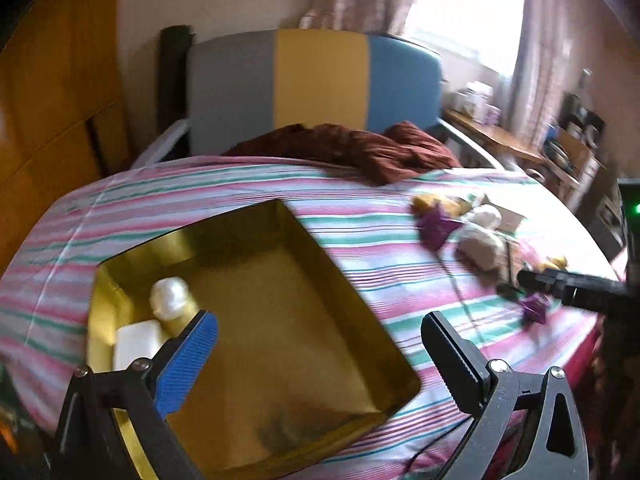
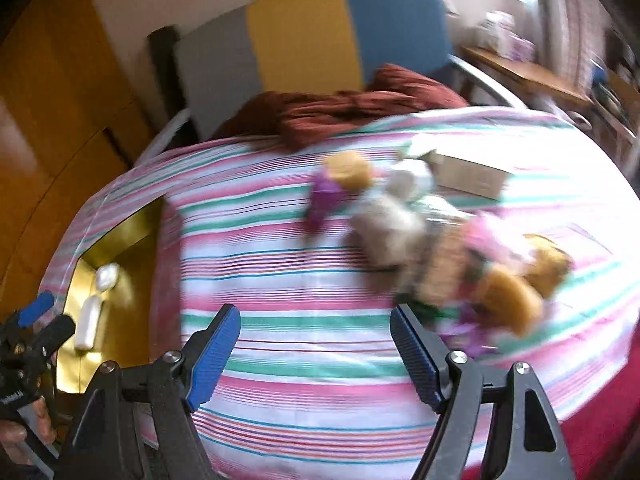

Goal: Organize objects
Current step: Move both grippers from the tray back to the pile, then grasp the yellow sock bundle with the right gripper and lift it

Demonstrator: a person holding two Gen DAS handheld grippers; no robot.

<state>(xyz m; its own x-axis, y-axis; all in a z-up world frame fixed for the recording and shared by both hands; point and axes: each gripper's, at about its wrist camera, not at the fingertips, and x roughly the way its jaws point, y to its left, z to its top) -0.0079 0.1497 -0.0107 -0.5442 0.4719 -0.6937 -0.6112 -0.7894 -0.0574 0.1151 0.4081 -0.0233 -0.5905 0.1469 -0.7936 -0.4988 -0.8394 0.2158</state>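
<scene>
Left wrist view: the left gripper hangs over a gold tray set on a striped bedspread. Its jaws stand spread, nothing between them. Inside the tray, at the far left corner, lie a white-capped bottle and a white block, touching or nearly so. The remainder of the tray floor is bare.

To the right of the tray, well apart from it, a loose pile of small objects lies on the bedspread; blur prevents identifying each piece. The right gripper enters from the right edge, near this pile.

Right wrist view: the right gripper has its jaws spread over bare striped cloth, holding nothing. The pile lies just beyond its right finger: purple, cream, pink and tan items, heavily blurred. A cardboard box sits behind the pile. A crumpled maroon cloth lies at the head of the bed, before a grey, yellow and blue headboard. Nothing stands between tray and pile.
</scene>
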